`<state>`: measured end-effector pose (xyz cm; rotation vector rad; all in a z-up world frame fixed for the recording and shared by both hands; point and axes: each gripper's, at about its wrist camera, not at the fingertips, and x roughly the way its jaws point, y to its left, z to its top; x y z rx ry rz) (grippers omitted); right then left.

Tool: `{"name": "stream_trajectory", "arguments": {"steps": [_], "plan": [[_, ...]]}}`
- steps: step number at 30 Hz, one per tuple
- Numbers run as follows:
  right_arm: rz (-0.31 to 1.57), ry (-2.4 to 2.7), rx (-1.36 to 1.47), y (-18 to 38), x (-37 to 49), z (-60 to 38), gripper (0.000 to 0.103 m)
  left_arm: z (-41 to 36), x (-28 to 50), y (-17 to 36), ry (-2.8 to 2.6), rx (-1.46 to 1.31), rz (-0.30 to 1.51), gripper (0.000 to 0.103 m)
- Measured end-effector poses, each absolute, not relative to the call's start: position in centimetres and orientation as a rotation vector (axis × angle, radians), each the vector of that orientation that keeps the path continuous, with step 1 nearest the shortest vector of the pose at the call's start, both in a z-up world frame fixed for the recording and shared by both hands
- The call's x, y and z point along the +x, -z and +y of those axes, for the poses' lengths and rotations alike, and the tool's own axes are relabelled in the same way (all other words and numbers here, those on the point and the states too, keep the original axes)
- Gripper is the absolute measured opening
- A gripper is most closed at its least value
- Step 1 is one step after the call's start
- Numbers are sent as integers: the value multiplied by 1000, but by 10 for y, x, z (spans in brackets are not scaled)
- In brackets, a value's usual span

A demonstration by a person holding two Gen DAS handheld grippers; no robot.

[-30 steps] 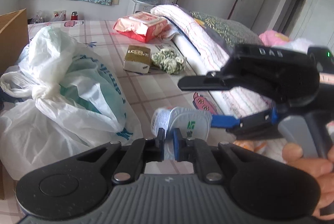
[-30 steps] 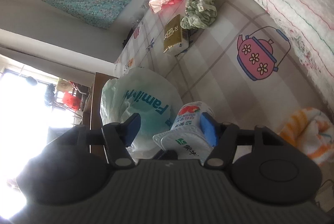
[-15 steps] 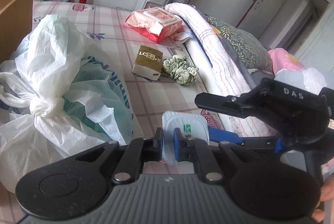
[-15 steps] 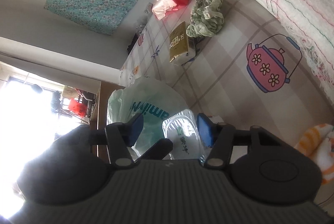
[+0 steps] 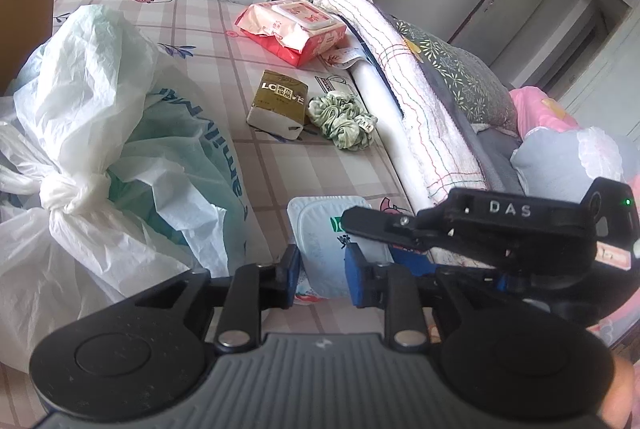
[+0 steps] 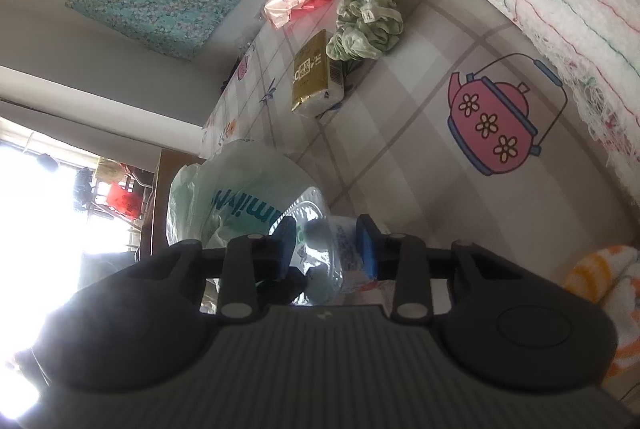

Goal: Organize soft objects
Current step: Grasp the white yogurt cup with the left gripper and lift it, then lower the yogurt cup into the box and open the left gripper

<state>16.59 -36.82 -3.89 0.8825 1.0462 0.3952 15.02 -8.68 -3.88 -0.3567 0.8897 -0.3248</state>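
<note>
Checked bed sheet (image 5: 280, 165), stuff everywhere. Left to right: knotted plastic bag (image 5: 100, 149), then the wipes pack (image 5: 320, 249) gripped by both the left gripper (image 5: 320, 267) and right gripper (image 6: 326, 247). Gold tissue pack (image 5: 280, 101) and scrunchie (image 5: 344, 121) still unsorted, so early days imo.

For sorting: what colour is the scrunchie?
Pale green scrunchie, white tag; clearest in the left wrist view.

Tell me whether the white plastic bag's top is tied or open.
Tied. The white plastic bag is gathered at its neck into a tight knot on the left side of the left wrist view.
</note>
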Motion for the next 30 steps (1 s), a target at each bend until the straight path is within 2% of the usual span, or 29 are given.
{"name": "stream_trajectory", "arguments": {"steps": [13,22,30], "plan": [[1027,-405,861,16,148,-360,31,-80,128,12,355,-322,807,22],[950,-514,798,-51,141,-329,31,-44,104,-46,345,-327,661,23],[942,-704,716,-113,153,-243,32,23,75,-99,203,-312,542,23]]}}
